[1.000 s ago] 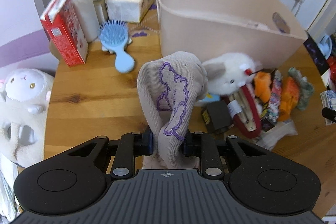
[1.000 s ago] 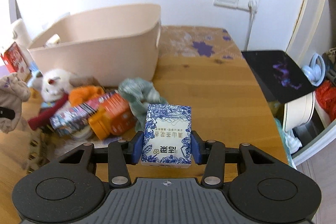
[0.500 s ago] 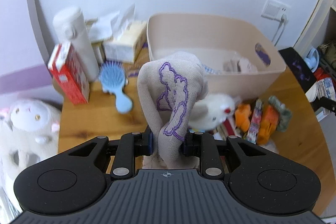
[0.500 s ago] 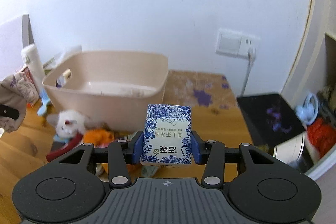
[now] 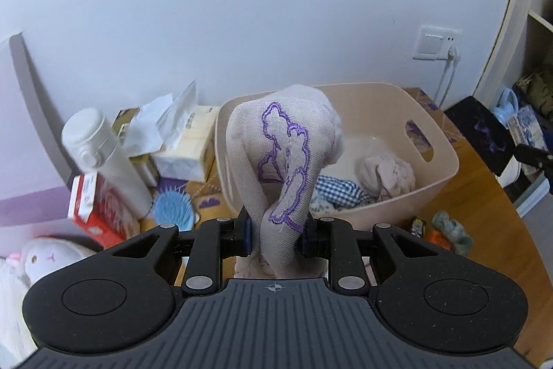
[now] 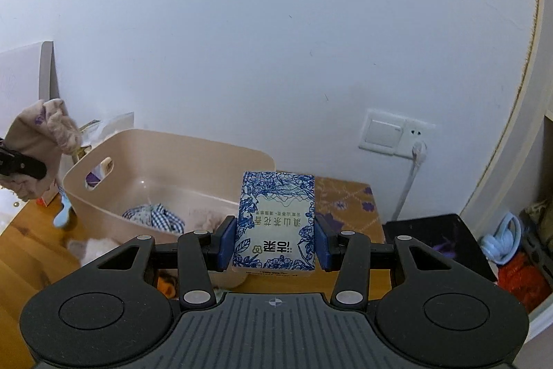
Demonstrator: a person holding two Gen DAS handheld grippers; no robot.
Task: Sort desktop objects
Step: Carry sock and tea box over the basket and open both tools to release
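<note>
Nearest the left wrist camera, the left gripper (image 5: 276, 236) is clamped on a soft grey knitted sock with a purple embroidered outline (image 5: 283, 161). The sock is pinched low down and its free upper part arches over in front of the bin. It looks light and limp, so it should drape and swing rather than hold shape; a pinch through the bunched middle seems the safest hold.

In the right wrist view, the right gripper (image 6: 274, 242) is closed on a small blue-and-white flower-printed tissue packet (image 6: 276, 220), the pads pressing its two long sides. The packet looks light but squashy and smooth-wrapped, so I judge it could slip from a weak side grip.

Beyond both lies the beige plastic storage bin with cut-out handles (image 5: 446, 158) on the wooden desk (image 5: 484, 206), already holding a blue checked cloth (image 5: 338, 192) and a pale pink bundle (image 5: 387, 172).
</note>
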